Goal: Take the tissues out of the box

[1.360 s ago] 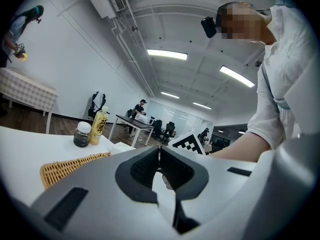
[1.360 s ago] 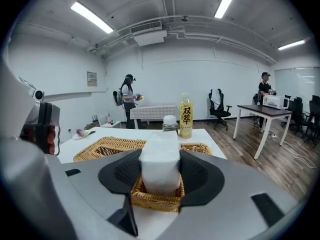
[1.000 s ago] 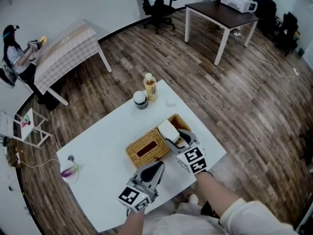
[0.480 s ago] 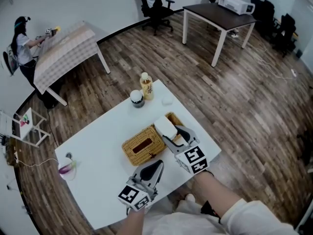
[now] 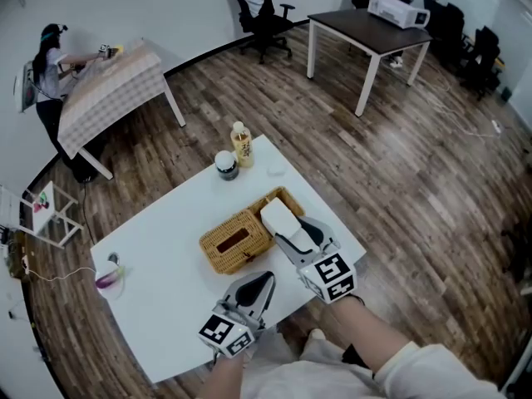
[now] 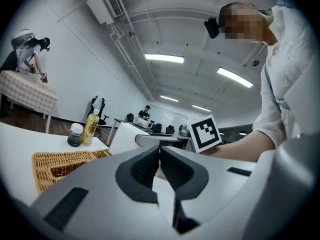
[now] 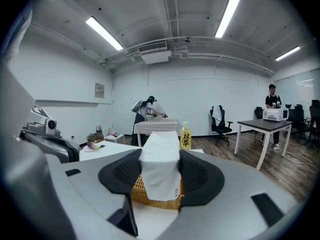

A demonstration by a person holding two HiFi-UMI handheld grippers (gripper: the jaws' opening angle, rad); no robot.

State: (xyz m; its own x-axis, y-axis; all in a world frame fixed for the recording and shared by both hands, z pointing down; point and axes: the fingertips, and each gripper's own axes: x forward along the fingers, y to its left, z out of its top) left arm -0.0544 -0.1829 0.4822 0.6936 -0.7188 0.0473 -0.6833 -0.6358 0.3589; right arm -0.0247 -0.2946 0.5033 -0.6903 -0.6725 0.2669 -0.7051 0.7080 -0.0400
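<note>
A woven wicker tissue box (image 5: 235, 241) lies on the white table (image 5: 166, 248), its right end open. My right gripper (image 5: 285, 223) is shut on a white pack of tissues (image 5: 279, 217) and holds it above that open end. In the right gripper view the pack (image 7: 160, 164) stands upright between the pads, with the box (image 7: 145, 193) below it. My left gripper (image 5: 263, 280) is shut and empty, near the table's front edge just before the box. In the left gripper view its jaws (image 6: 160, 165) meet, and the box (image 6: 57, 162) is at the left.
A yellow drink bottle (image 5: 242, 145) and a dark jar (image 5: 225, 165) stand at the table's far corner, with a small white thing (image 5: 275, 170) beside them. A purple-and-white item (image 5: 108, 279) lies at the left end. A person works at a checked table (image 5: 104, 86) far left.
My right gripper has risen with the tissue pack, lifting it up out of the box's open end. The left gripper has shifted slightly along the table's front edge.
</note>
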